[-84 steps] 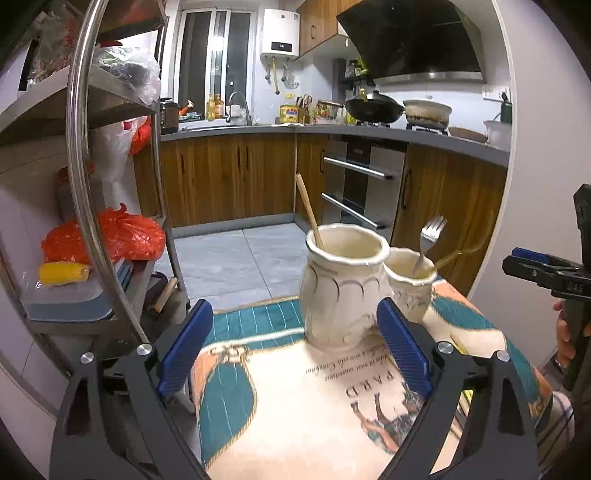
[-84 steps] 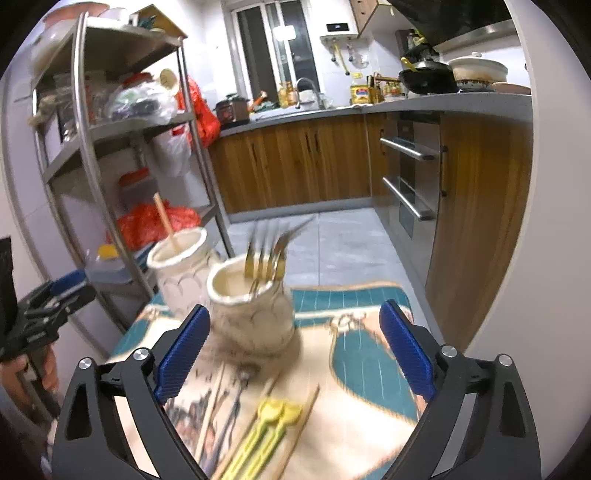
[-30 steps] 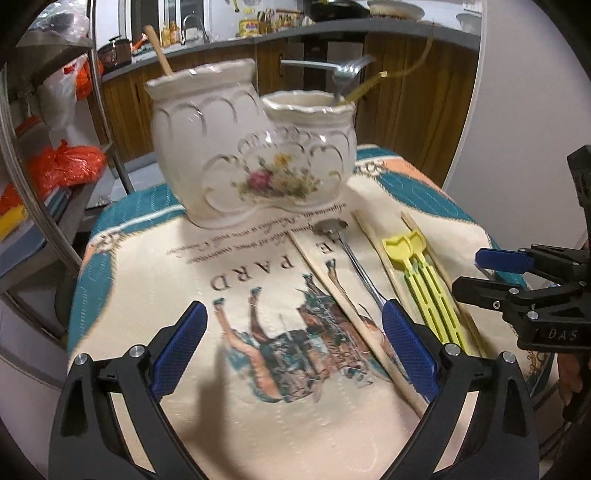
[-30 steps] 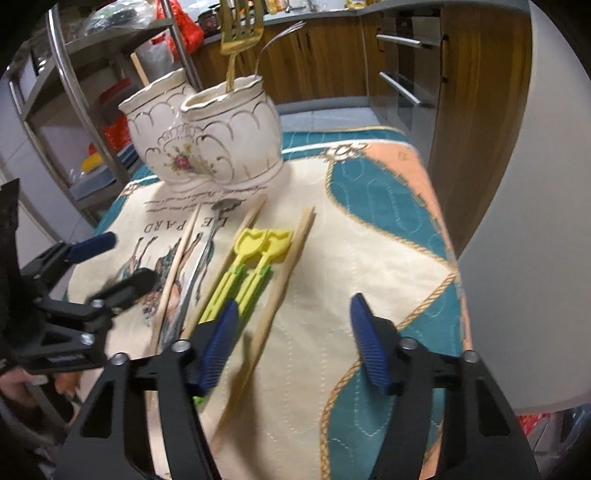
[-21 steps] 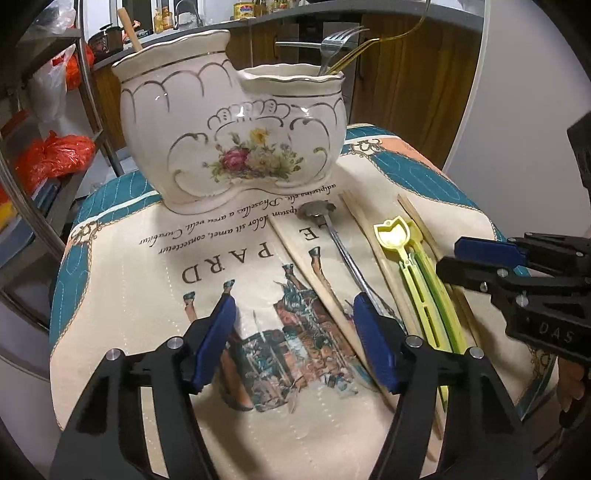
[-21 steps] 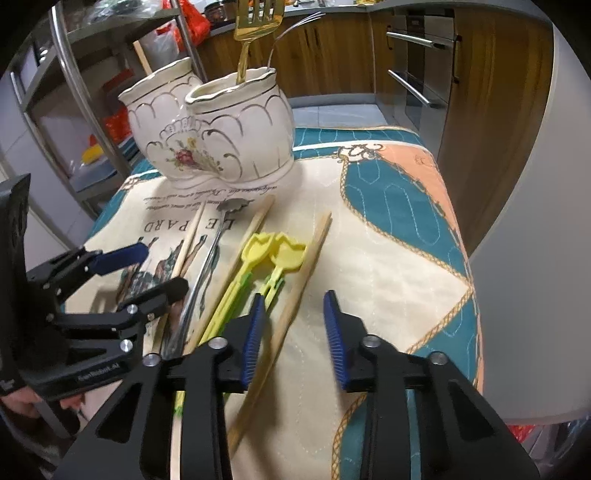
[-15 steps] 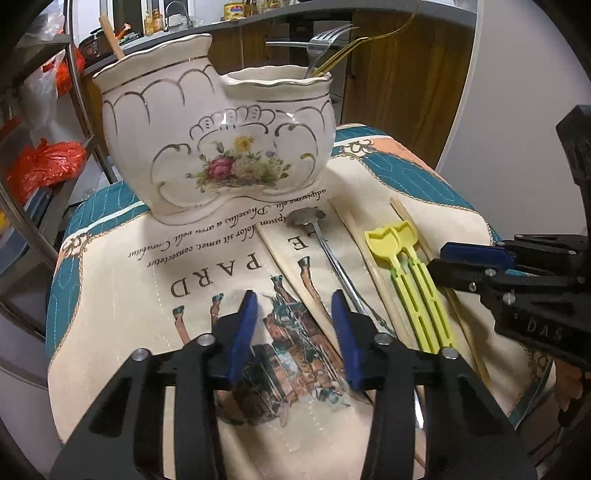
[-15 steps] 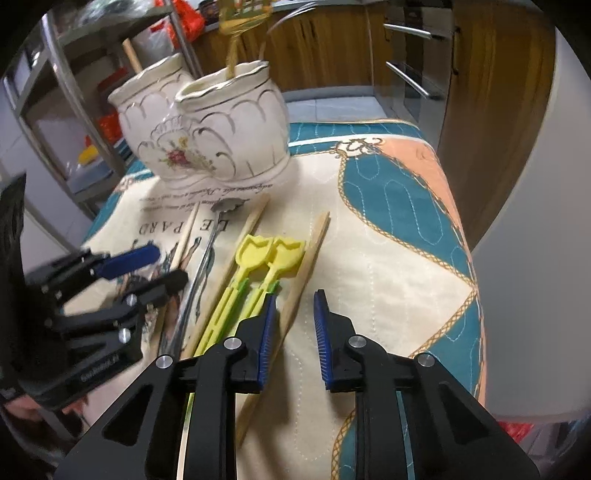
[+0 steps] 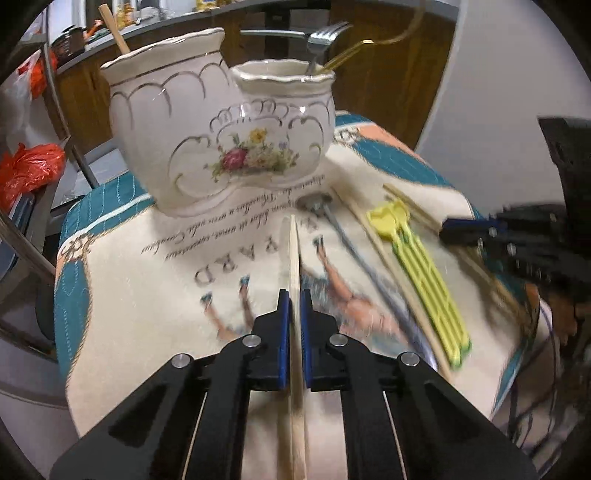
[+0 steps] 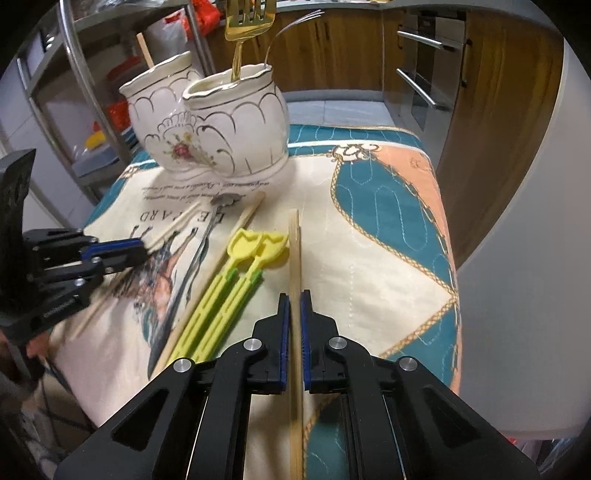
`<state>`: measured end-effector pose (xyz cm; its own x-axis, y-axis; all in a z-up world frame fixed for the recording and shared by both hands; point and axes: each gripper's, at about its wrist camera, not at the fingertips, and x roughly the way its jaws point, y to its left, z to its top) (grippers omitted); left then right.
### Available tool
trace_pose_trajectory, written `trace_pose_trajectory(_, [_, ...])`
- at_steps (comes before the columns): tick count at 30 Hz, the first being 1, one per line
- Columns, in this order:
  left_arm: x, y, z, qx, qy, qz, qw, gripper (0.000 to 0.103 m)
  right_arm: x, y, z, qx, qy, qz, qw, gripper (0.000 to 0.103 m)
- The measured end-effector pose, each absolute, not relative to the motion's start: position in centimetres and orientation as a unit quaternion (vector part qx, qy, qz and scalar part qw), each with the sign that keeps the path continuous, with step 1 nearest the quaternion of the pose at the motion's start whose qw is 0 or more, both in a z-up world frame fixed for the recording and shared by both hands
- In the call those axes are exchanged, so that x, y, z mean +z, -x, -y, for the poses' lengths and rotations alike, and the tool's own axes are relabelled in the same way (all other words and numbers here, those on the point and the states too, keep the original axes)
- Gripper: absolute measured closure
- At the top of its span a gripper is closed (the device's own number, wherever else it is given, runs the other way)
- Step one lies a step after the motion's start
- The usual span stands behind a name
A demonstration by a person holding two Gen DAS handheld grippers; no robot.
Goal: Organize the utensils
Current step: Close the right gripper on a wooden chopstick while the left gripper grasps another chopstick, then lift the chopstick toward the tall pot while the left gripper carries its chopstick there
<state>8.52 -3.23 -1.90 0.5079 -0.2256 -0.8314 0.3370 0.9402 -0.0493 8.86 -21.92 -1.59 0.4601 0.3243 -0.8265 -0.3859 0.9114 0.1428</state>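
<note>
My left gripper (image 9: 294, 299) is shut on a pale wooden chopstick (image 9: 293, 254) that points toward the white floral ceramic holder (image 9: 221, 125). My right gripper (image 10: 293, 301) is shut on another wooden chopstick (image 10: 294, 251). The holder (image 10: 210, 125) has two joined cups: the taller holds a wooden stick (image 9: 112, 29), the shorter holds forks (image 9: 325, 37). On the printed cloth lie a metal spoon (image 9: 347, 240), two yellow plastic utensils (image 9: 417, 266) and more chopsticks (image 9: 373, 240). The left gripper also shows in the right wrist view (image 10: 118, 251).
The table (image 10: 391, 206) is small, with its edge close on the right and near sides. A metal shelf rack (image 10: 85, 85) with bags stands to the left. Kitchen cabinets and an oven (image 10: 424, 85) are behind, across open floor.
Both grippers have come down over the table from open and closed, each on a chopstick. The left one's chopstick now points forward between its fingers, as does the right's.
</note>
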Motion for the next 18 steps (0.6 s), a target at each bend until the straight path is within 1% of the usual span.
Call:
trace_pose_trajectory(5, [-1.8,-7.0,1.5,-0.155,-0.063,-0.470,0.867,0.096,-2.1,-9.1,22.4,0.201,0.033,-0.483,0.852,0.095])
trace_pose_trajectory(13, [-2.3,-6.2,1.0,-0.154,-0.052,-0.456,0.875,0.097,-2.0,-8.5,22.0,0.203,0.039,-0.462,0.863,0.096])
trace_pose_trajectory(18, [-1.5,-5.8,0.5,-0.166,-0.054,-0.433,0.884,0.097,0.4,-6.9,21.8,0.226,0.045,-0.404,0.885,0.096])
